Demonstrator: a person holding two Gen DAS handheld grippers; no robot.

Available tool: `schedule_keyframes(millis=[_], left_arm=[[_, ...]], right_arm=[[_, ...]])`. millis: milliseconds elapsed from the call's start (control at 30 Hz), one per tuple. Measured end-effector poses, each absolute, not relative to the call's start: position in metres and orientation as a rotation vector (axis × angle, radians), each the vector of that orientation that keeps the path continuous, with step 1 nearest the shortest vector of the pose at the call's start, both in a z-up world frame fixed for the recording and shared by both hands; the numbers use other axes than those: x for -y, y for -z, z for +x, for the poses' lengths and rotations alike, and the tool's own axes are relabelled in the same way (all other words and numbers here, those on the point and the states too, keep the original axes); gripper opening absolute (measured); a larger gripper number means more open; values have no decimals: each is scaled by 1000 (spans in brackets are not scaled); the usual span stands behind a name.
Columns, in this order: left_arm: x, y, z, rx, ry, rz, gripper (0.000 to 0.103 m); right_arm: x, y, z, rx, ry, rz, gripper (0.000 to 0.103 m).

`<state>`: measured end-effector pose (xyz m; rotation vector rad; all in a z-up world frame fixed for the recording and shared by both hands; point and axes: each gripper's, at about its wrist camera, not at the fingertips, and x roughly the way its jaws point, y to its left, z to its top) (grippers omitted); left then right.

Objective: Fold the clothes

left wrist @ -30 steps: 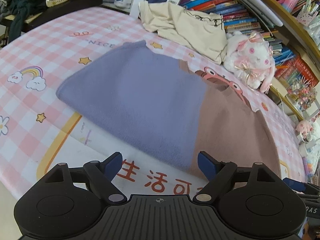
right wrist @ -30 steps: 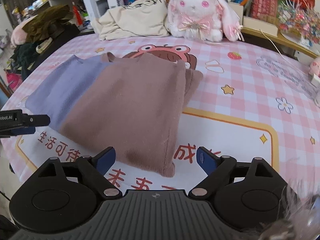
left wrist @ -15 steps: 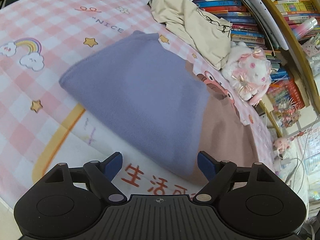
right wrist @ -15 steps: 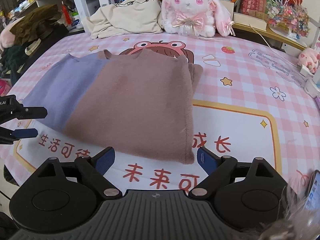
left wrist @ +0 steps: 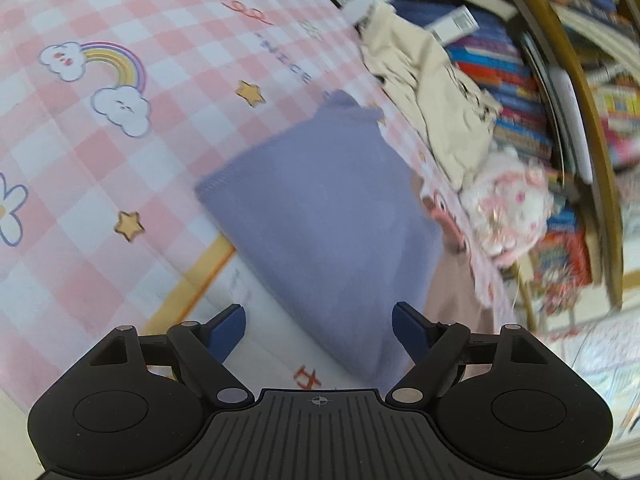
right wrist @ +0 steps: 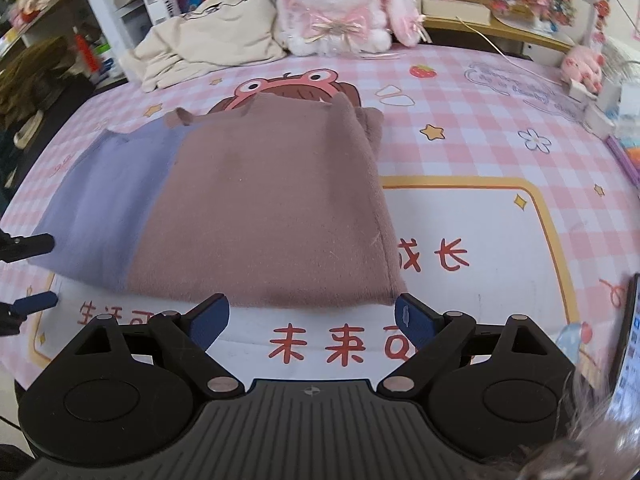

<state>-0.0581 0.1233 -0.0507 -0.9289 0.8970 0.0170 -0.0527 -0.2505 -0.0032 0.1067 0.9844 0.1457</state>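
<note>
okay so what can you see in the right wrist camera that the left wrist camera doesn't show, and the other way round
Only the right wrist view shows the left gripper from outside, its jaws closing with nothing between them, beside the garment's purple end, and a phone at the right edge. Only the left wrist view shows the printed rainbow on the pink checked cloth. Both show the folded purple and brown garment, the cream garment and the plush rabbit near the bookshelves.

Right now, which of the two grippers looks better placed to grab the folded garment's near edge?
Probably the right gripper: its open jaws frame the brown-and-purple garment's near hem squarely. The left gripper, jaws closing slightly, sits off the purple corner, its view blurred.
</note>
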Motion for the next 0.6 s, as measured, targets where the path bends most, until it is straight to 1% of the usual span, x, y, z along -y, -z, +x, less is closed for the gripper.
schedule_keyframes(millis=[200,333,367,400,433,467,500,533,567,600], left_arm=[[-153,58,-63,-788,-124,-1082,80],[-165,64,-62,-745,-139,-1163,78],[-167,65,-61,-740,-139,-1172,77],[-168,66,-60,-735,-141,-1180,74],[-169,67,-60,-731,-146,-1185,72],[-169,68,-60,-724,-154,-1194,67],[-170,69,-60,-714,-164,-1207,65],[-170,69,-60,-706,-169,-1216,64],[-170,70,-60,-701,-174,-1218,62],[-170,70,-59,-703,-179,-1215,54]], right_arm=[[256,-10,-58,-890,-55,146,88],[265,-9,-56,-900,0,197,87],[266,-7,-55,-906,10,207,84],[268,-6,-55,-912,20,217,77],[269,-4,-54,-915,30,220,75],[270,-3,-52,-916,39,222,69],[271,-1,-49,-918,53,222,64],[272,2,-47,-919,66,222,61],[274,4,-43,-919,81,219,55],[276,7,-39,-921,94,217,52]])
